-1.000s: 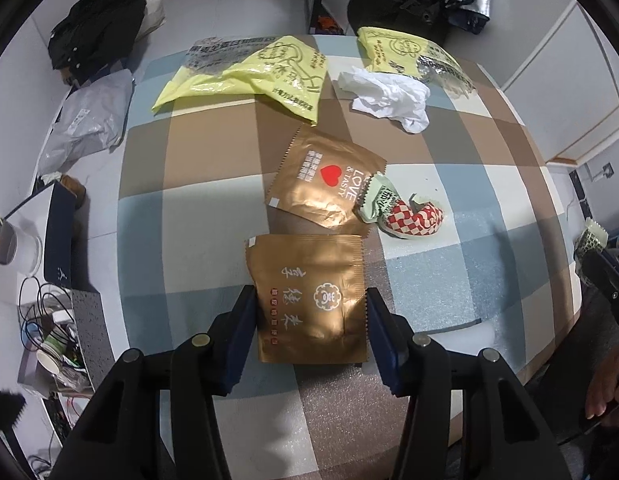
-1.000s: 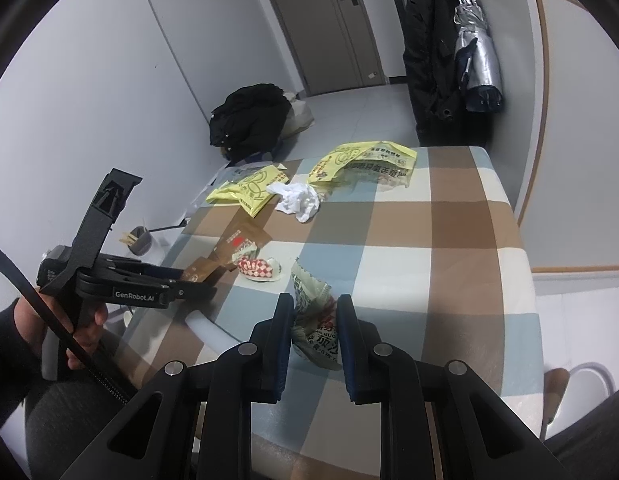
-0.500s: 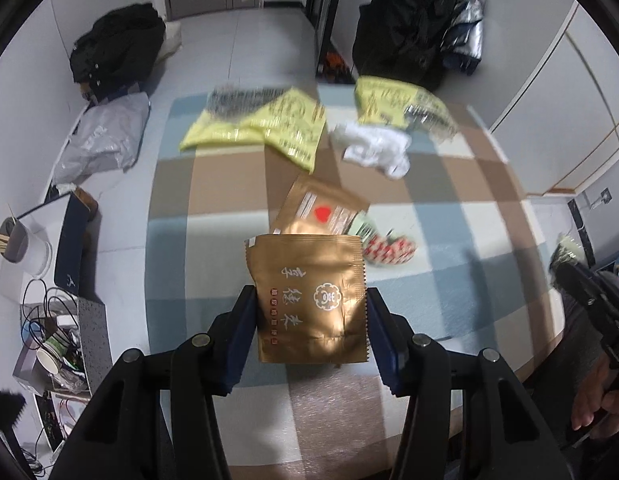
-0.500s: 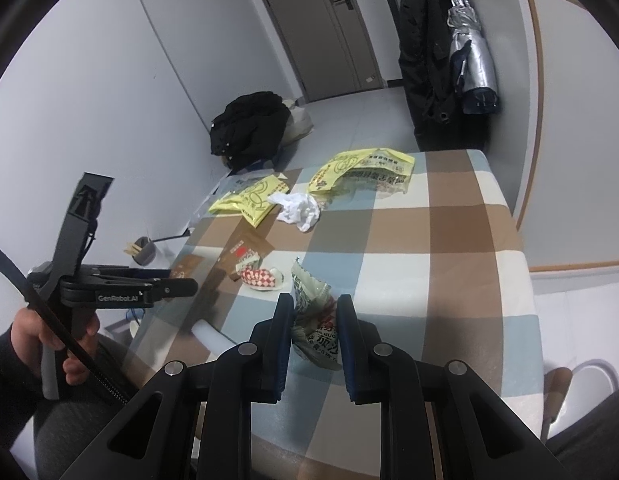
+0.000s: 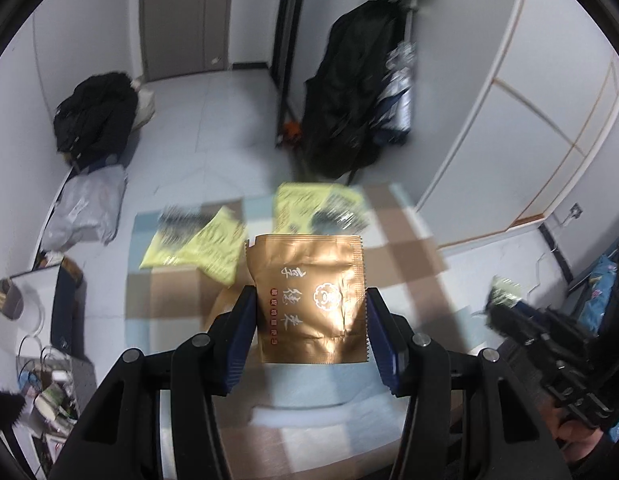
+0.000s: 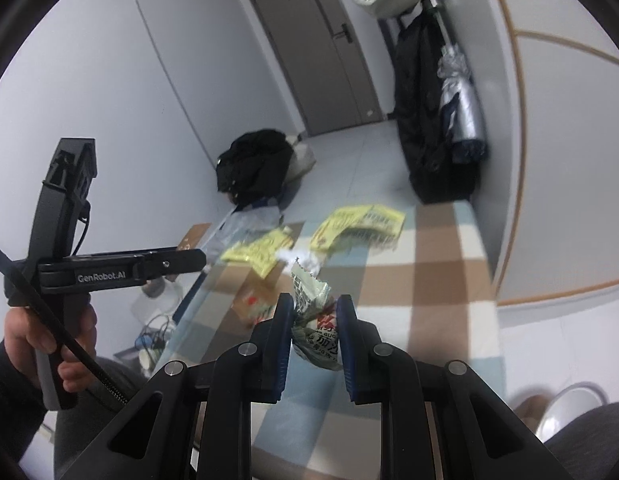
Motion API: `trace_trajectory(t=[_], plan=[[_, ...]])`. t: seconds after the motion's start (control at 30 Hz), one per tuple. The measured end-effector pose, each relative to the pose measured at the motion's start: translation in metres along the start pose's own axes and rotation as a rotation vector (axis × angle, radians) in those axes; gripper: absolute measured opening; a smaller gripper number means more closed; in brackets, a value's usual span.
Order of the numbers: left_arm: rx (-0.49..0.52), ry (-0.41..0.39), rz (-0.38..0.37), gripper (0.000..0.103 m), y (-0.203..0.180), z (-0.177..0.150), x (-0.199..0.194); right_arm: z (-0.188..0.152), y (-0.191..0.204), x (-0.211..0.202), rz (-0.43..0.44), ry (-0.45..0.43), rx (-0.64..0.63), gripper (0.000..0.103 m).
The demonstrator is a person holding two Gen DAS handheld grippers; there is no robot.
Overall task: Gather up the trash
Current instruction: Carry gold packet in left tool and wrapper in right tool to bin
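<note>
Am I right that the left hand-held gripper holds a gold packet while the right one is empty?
Not quite. The left hand-held gripper does hold the gold packet, but the right wrist view shows the right hand-held gripper clamped on a crumpled green-and-white wrapper.

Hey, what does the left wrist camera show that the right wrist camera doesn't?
Only the left wrist view shows the gold packet face on, with its white lettering, pinched in the left claw.

Only the right wrist view shows the crumpled printed wrapper up close in the right claw, a white tissue on the table, and a hand gripping the left tool.

Both show the checked tablecloth, the yellow bags, the black clothes heap on the floor and the grey door.
</note>
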State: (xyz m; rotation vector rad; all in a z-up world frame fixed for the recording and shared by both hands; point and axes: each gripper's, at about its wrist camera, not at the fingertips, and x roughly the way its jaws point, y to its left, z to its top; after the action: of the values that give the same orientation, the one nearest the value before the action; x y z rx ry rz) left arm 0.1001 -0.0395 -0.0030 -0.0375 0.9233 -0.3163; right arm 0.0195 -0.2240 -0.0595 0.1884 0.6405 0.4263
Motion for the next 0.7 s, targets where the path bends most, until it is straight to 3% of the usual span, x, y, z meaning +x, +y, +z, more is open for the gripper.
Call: trace_trajectory(t=[0.2, 0.7], plan=[[0.050, -0.060, -0.070, 0.048, -0.043, 0.022, -0.011, 0.017, -0.026, -0.028, -0.040, -0.055, 0.019, 0.021], [0.165, -0.070, -0.301, 0.048, -0.164, 0.067, 0.011, 0.046, -0.127, -0.141, -0.221, -0.222, 0.140, 0.021]])
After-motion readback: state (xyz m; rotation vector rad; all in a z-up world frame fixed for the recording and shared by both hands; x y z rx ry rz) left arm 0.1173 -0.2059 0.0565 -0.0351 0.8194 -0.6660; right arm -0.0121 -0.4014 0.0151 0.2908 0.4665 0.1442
